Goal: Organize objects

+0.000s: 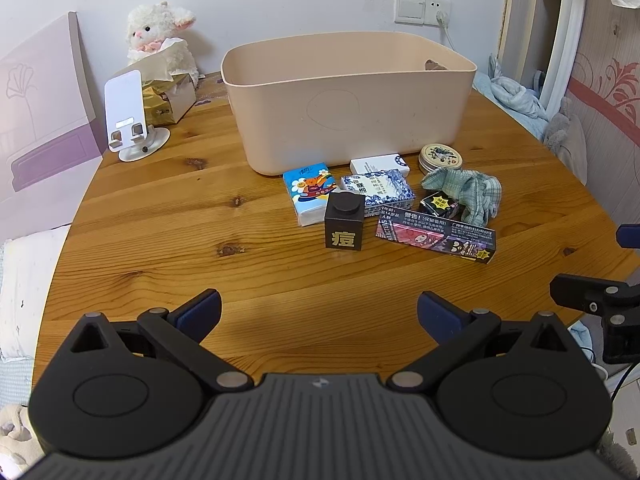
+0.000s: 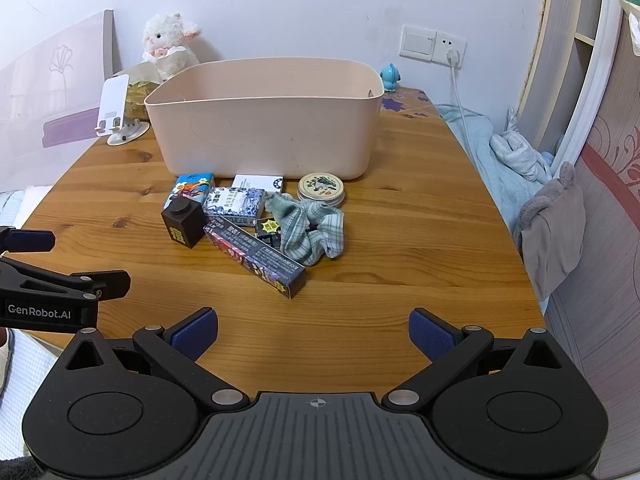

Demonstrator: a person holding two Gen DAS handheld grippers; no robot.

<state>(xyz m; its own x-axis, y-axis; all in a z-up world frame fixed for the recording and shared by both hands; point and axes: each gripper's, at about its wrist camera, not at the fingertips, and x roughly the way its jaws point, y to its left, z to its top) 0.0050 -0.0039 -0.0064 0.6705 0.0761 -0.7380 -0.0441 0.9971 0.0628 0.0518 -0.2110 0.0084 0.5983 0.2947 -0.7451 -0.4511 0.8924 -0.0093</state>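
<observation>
A beige plastic bin (image 1: 348, 120) (image 2: 264, 136) stands at the back of the wooden table (image 1: 160, 220). In front of it lie a black cube jar (image 1: 345, 222) (image 2: 183, 222), a tissue pack (image 1: 308, 194) (image 2: 191, 189), a blue-and-white box (image 1: 378, 190) (image 2: 235, 202), a white box (image 1: 380, 163), a round tin (image 1: 441, 158) (image 2: 321, 188), a checked cloth (image 1: 466, 192) (image 2: 310, 226), a small black packet (image 1: 438, 204) and a long dark carton (image 1: 436, 240) (image 2: 256, 256). My left gripper (image 1: 319, 310) and right gripper (image 2: 313, 330) hover open and empty near the front edge, well short of the pile.
A white phone stand (image 1: 130, 120), a tissue box (image 1: 172, 100) and a plush lamb (image 1: 160, 36) sit at the back left. A small blue figure (image 2: 390, 76) stands behind the bin. Bedding and clothes (image 2: 520, 160) lie to the right of the table.
</observation>
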